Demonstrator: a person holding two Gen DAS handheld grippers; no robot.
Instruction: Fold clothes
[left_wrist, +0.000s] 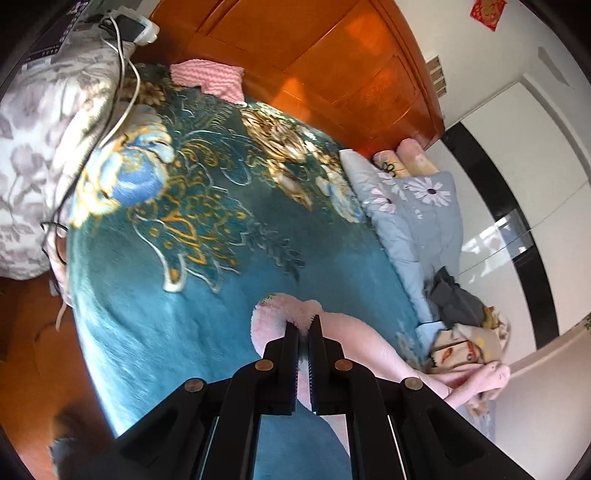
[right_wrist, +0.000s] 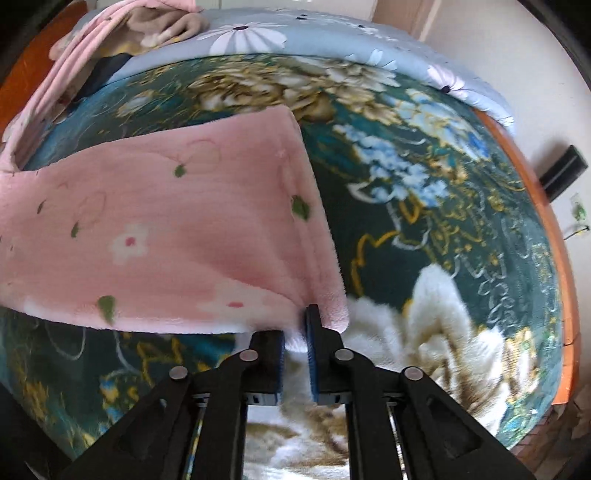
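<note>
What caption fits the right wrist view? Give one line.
Right hand-held gripper pinching a pink fleece garment over the teal floral blanket.

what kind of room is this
Most likely a bedroom at home. A bed is spread with a teal floral blanket, a grey floral pillow lies at one end, and a folded daisy-print quilt sits along one edge. An orange wooden wardrobe stands alongside.

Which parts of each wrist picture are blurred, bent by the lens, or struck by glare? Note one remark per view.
Left wrist view: the teal blanket smears with motion blur near the gripper, sunlight glares on the orange wardrobe, and the fisheye bows the room's edges. Right wrist view: the blanket's pattern blurs at lower right, the pink garment is fairly sharp, and the bed curves like a dome.
</note>
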